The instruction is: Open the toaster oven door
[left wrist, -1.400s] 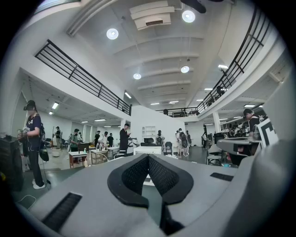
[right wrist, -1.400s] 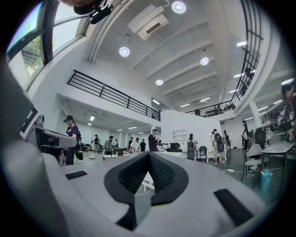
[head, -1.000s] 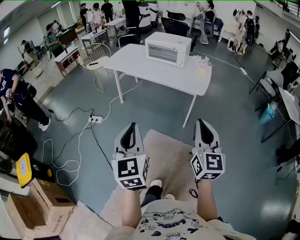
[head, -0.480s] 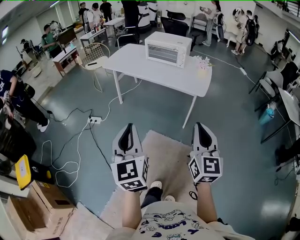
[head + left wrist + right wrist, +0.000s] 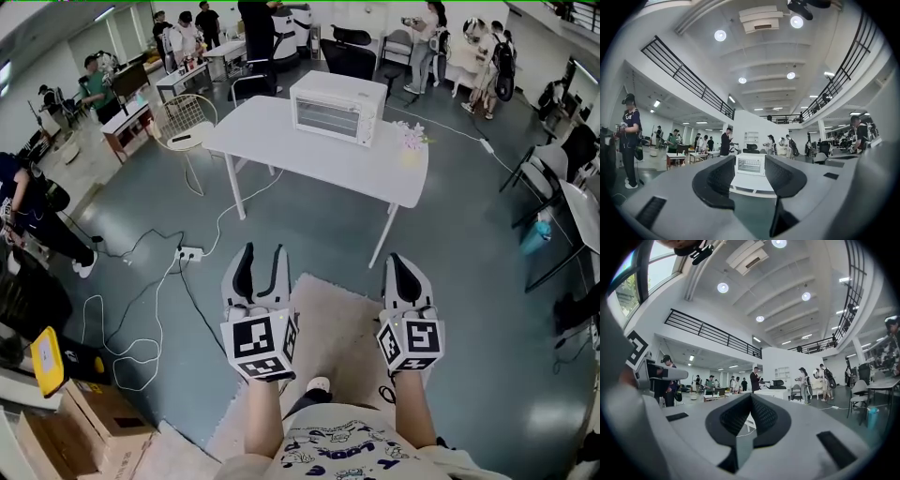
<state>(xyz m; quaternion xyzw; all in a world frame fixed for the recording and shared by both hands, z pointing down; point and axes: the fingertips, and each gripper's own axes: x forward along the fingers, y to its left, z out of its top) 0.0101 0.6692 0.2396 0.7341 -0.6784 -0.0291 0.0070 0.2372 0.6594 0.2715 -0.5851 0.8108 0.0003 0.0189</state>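
A white toaster oven (image 5: 337, 108) with a glass door, closed, stands at the far side of a white table (image 5: 309, 155). It also shows far off between my left jaws as the toaster oven (image 5: 750, 165). My left gripper (image 5: 260, 264) hangs over the floor well short of the table; its jaws are opening and hold nothing. My right gripper (image 5: 403, 267) is level with it to the right, shut and empty. In their own views the left gripper (image 5: 750, 174) shows a wide gap and the right gripper (image 5: 750, 414) none.
A pale rug (image 5: 342, 319) lies under my feet. A power strip (image 5: 190, 252) and white cables (image 5: 141, 309) trail across the grey floor at left. Cardboard boxes (image 5: 70, 427) sit at lower left. Several people (image 5: 37, 206) stand about; chairs and desks (image 5: 562, 187) line the right.
My left gripper's jaws have parted from shut to wide apart. The table and toaster oven have shifted slightly in the head view as I moved forward.
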